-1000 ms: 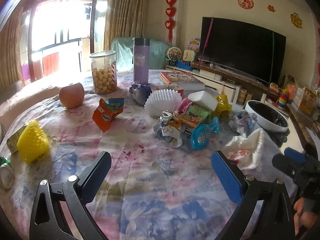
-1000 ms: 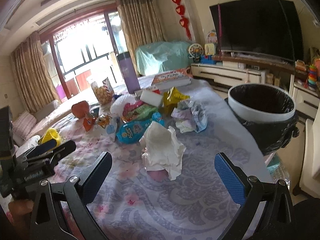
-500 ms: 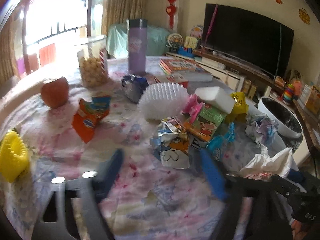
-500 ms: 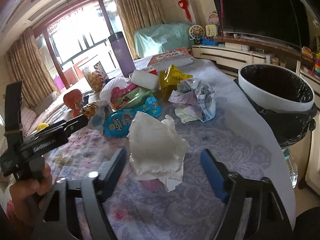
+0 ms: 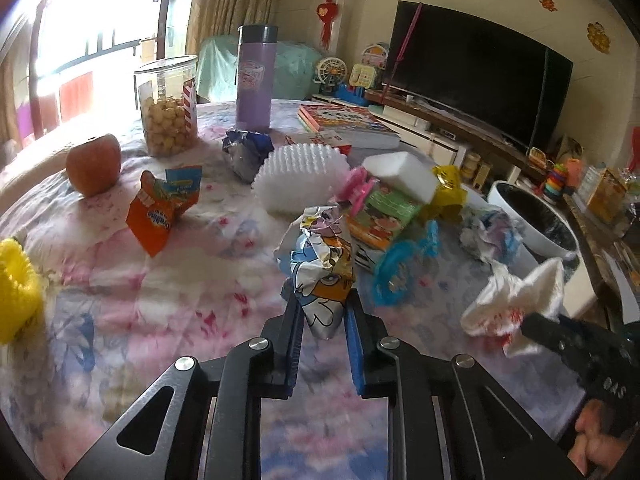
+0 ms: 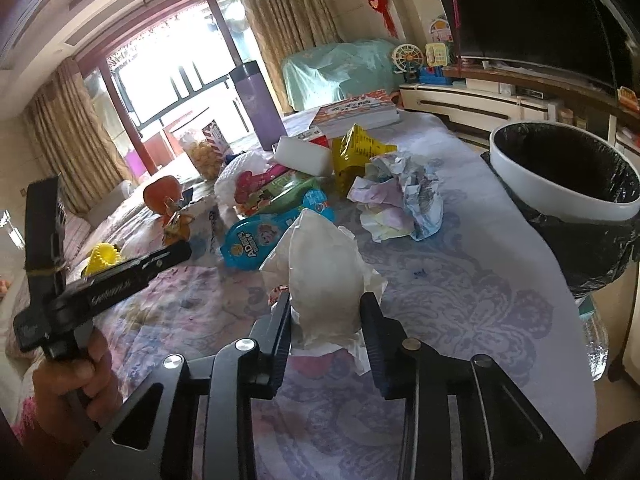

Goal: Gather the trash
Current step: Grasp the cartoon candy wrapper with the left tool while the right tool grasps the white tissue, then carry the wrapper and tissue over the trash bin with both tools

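Right wrist view: beyond the jaws to the right waits the white bin with black liner [image 6: 560,200]; the right gripper [image 6: 325,312] is closing on the crumpled white tissue [image 6: 324,276] between its jaws, and the left gripper [image 5: 321,312] on the crumpled cartoon-printed snack wrapper [image 5: 320,272], both for binning.

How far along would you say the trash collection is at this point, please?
Barely begun: nothing shows inside the bin. In hand: the left claw is closing on a crumpled snack wrapper, and the right claw is closing on a wad of tissue. Left on the table: the crumpled paper, yellow wrapper, blue pouch and orange packet.
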`<move>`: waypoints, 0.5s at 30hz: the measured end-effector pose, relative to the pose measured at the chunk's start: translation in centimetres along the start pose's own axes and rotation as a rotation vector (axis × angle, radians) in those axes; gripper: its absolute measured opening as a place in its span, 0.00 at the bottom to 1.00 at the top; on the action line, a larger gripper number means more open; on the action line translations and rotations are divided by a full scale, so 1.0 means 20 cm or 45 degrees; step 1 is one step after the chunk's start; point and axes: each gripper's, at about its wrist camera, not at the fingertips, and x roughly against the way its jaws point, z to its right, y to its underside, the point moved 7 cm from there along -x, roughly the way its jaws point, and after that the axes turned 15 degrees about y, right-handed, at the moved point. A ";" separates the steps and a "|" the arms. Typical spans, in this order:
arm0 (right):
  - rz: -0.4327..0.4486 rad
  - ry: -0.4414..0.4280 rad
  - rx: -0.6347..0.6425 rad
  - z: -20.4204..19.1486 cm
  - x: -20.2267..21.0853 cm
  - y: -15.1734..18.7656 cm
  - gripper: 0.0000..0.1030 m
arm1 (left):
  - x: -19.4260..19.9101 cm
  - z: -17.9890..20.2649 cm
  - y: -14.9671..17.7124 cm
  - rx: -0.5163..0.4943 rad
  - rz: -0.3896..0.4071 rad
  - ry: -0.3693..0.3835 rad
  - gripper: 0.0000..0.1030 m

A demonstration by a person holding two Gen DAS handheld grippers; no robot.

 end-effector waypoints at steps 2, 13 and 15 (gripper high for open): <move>0.005 0.000 -0.012 0.03 0.02 0.00 0.33 | 0.03 0.04 0.02 -0.003 -0.001 0.015 0.18; 0.049 0.018 -0.082 0.17 0.13 -0.02 0.30 | 0.14 0.29 -0.01 -0.087 0.021 0.139 0.18; 0.060 0.027 -0.091 0.20 0.14 -0.03 0.29 | 0.15 0.34 -0.02 -0.105 0.019 0.165 0.18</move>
